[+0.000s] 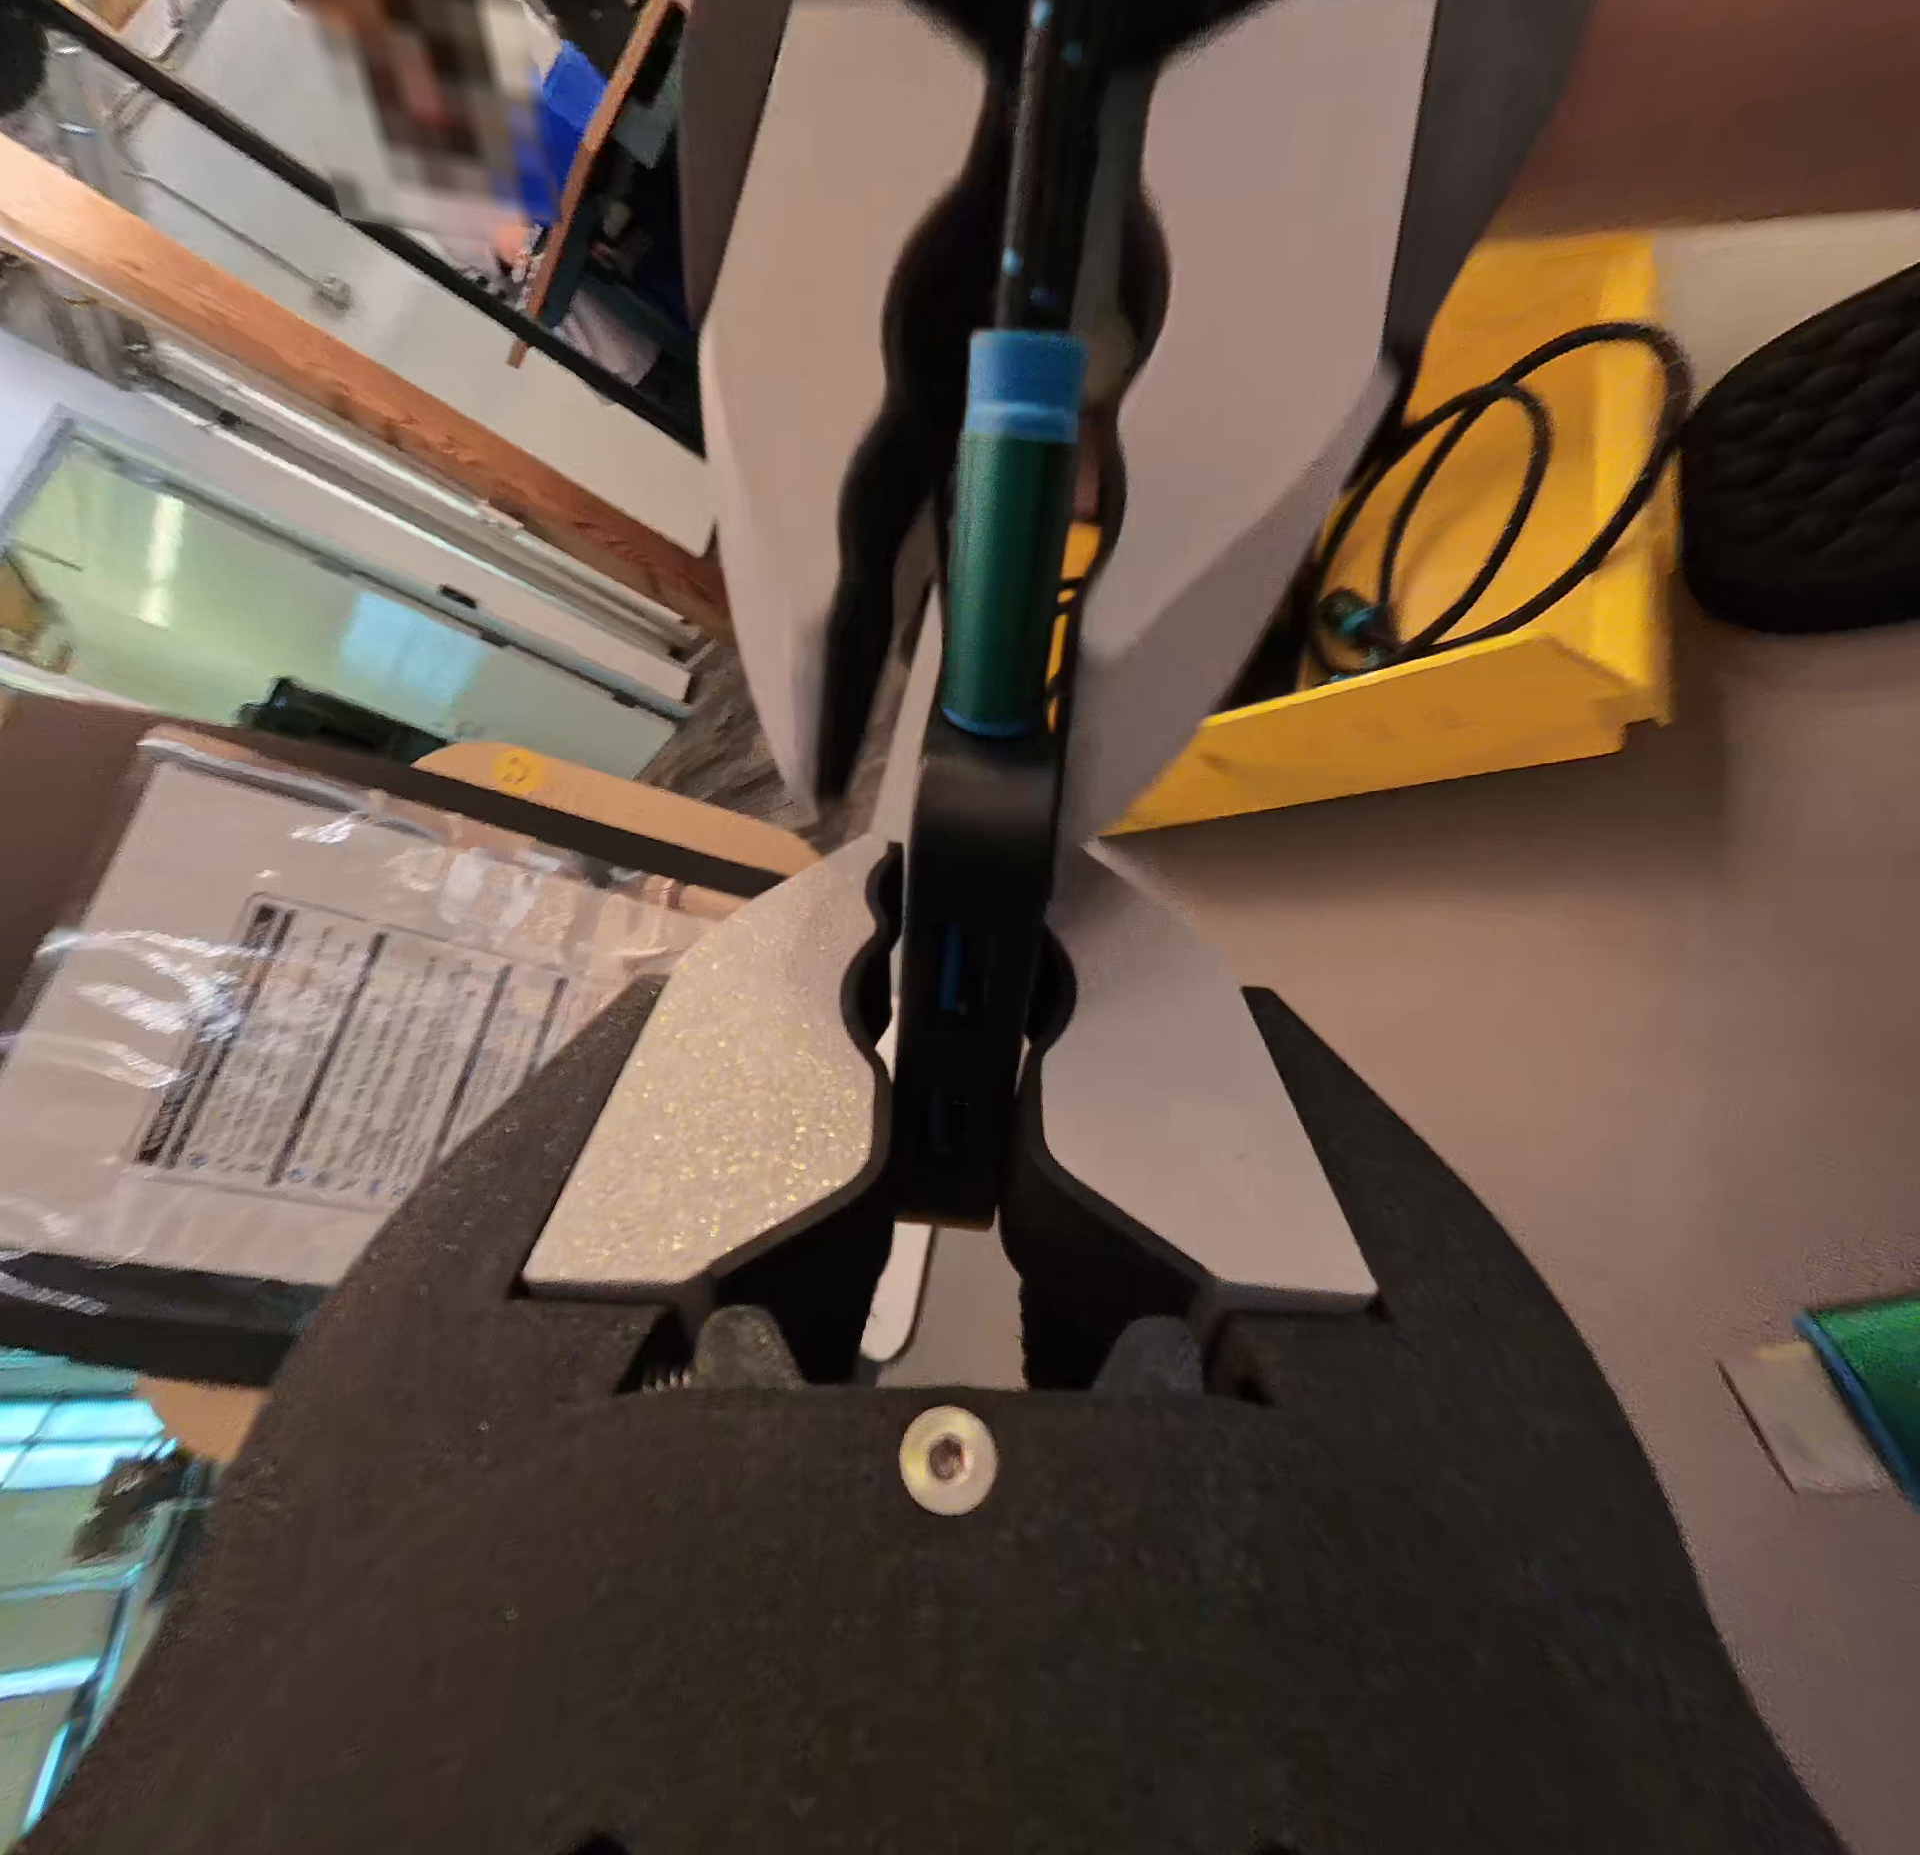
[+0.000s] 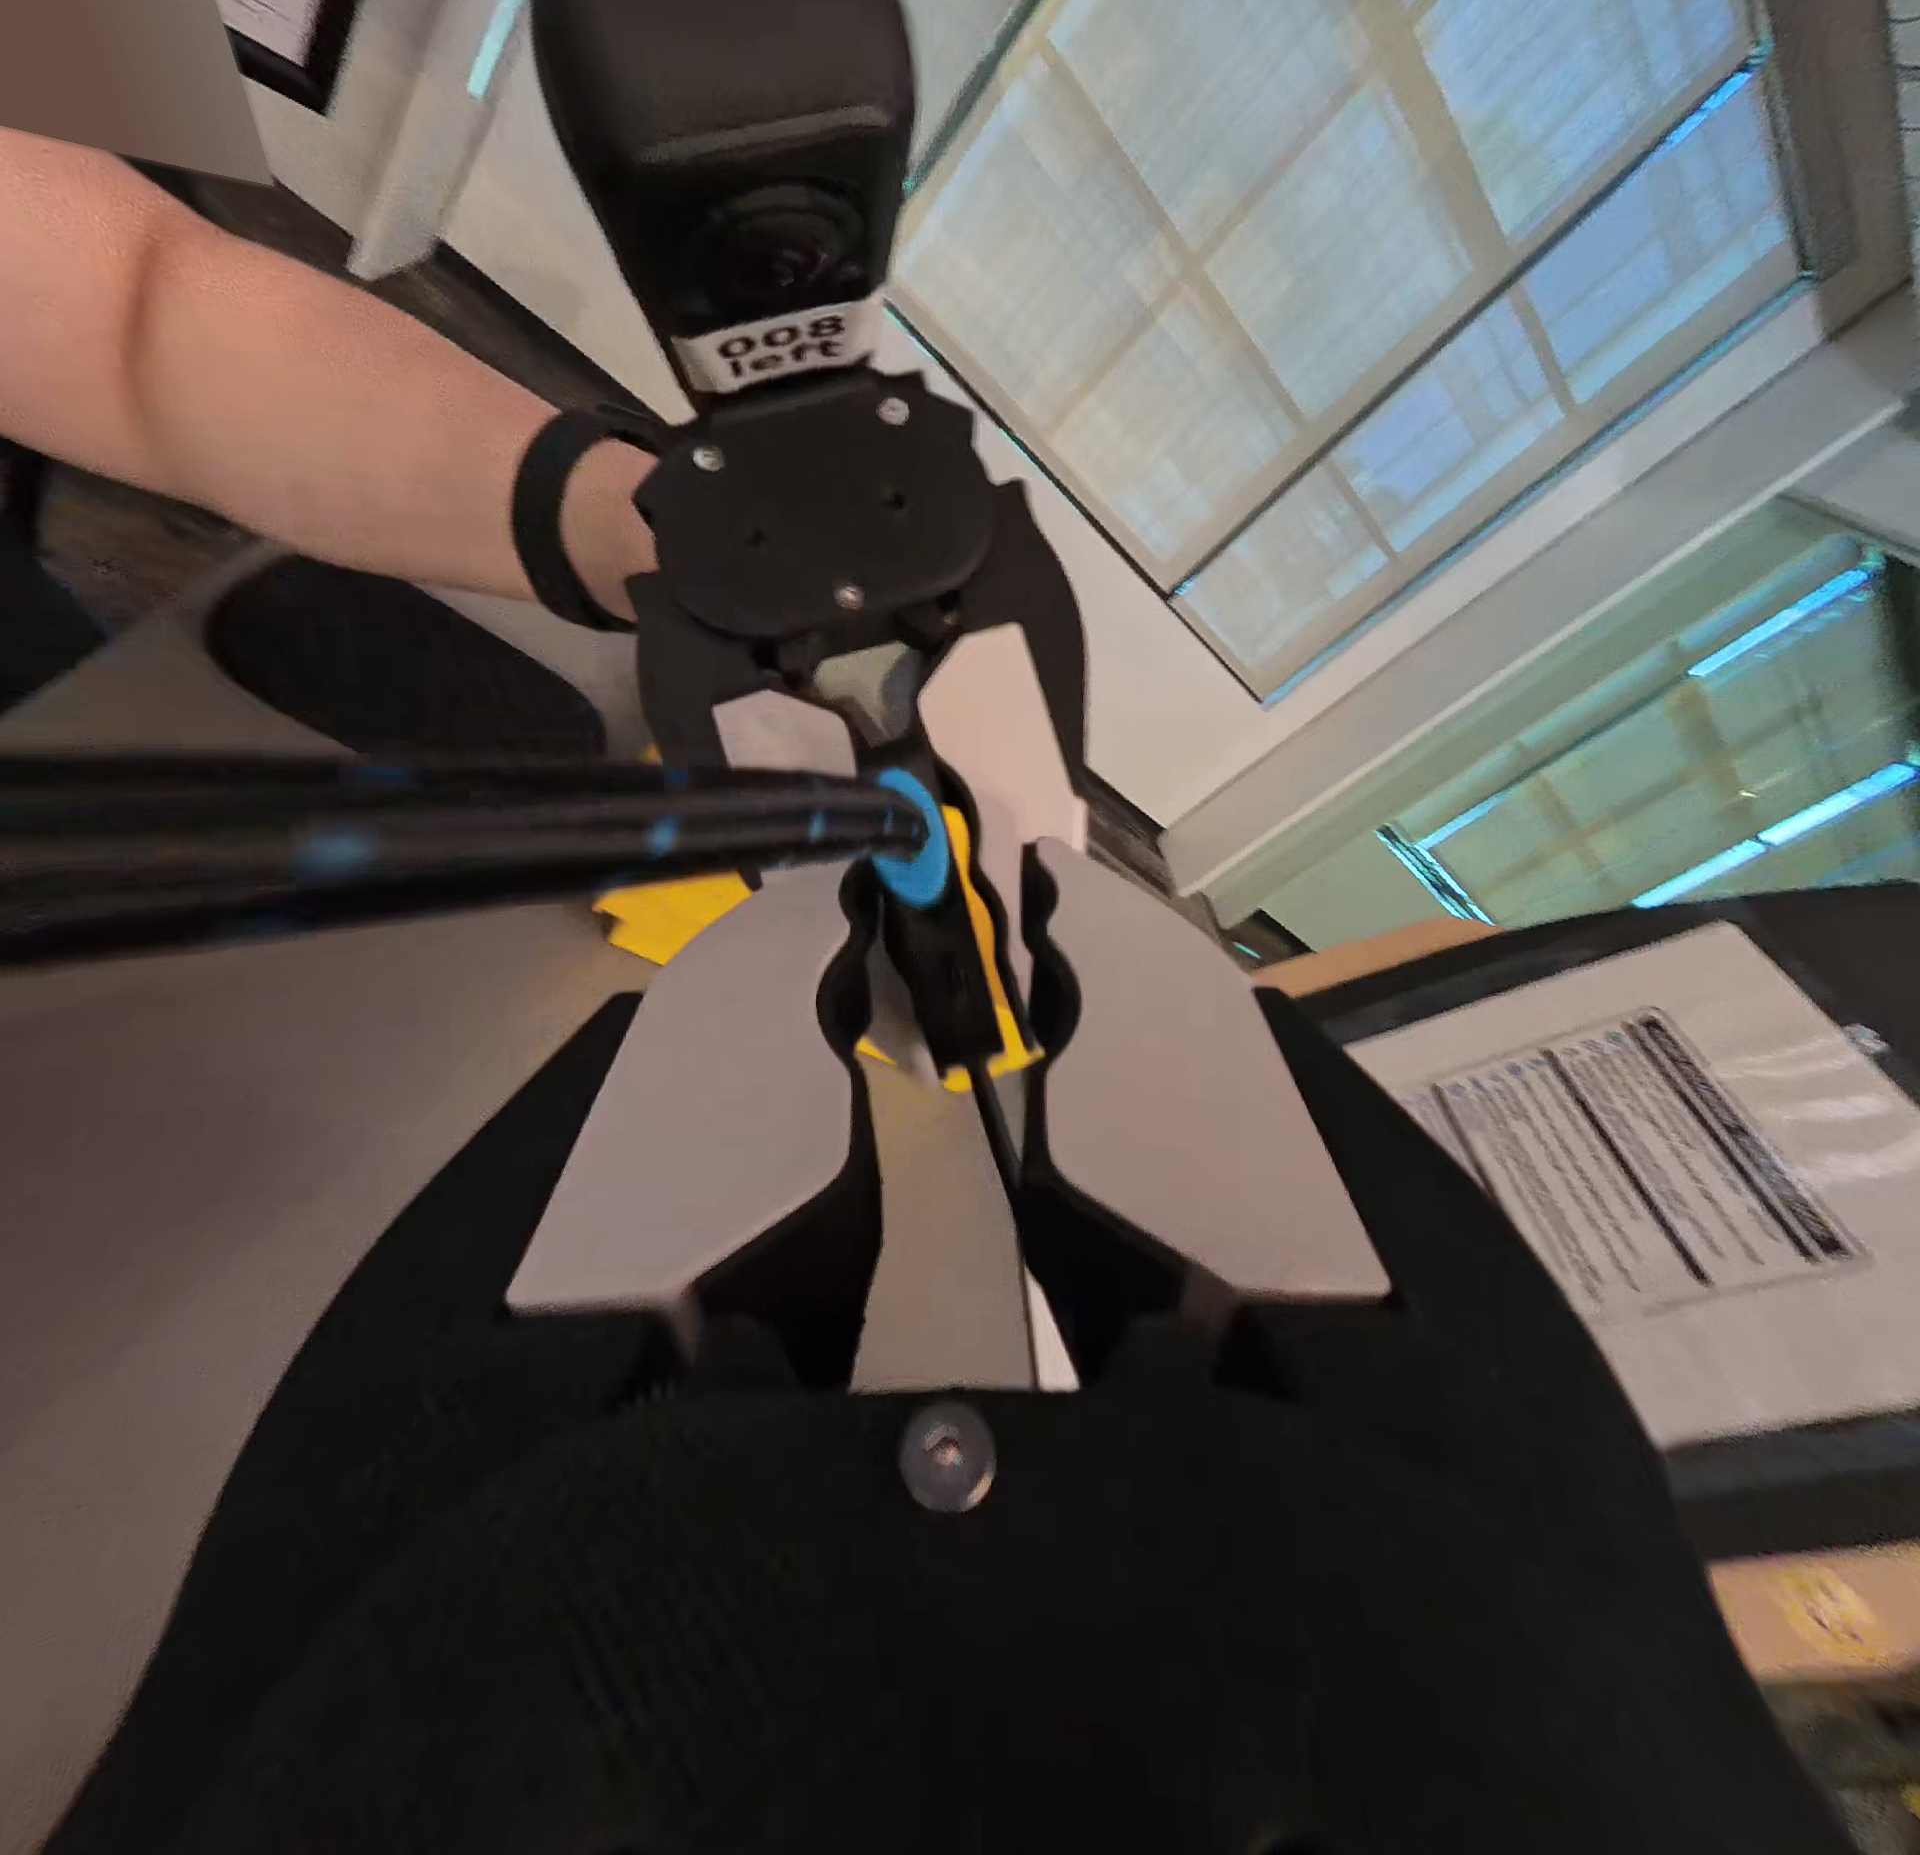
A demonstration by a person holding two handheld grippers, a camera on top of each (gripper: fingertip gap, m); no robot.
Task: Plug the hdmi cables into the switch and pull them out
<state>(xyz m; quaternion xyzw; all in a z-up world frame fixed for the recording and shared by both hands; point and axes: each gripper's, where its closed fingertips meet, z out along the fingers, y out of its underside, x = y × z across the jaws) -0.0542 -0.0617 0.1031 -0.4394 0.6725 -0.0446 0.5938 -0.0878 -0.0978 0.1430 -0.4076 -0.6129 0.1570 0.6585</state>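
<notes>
My left gripper (image 1: 982,870) is shut on the thin black switch (image 1: 956,1026), held on edge with blue ports facing the camera. An HDMI plug with a green body (image 1: 1003,558) and blue collar (image 1: 1023,371) sits in the switch's far end. Its black cable (image 1: 1039,143) runs on past the right gripper. The right gripper's white fingers (image 1: 790,403) stand either side of the plug. In the right wrist view my right gripper (image 2: 940,901) is open. The blue collar (image 2: 904,855), the switch (image 2: 935,974) and the cable (image 2: 416,829) lie between and beyond its tips, with gaps on both sides.
A yellow bin (image 1: 1403,714) behind the grippers holds a coiled black cable (image 1: 1475,517). A black woven object (image 1: 1818,455) lies right of it on the grey table (image 1: 1455,1026). A white box with a plastic-wrapped sheet (image 1: 312,1026) is at the left. A person's forearm (image 2: 260,403) holds the left gripper. Left tips to right tips: about 5 cm.
</notes>
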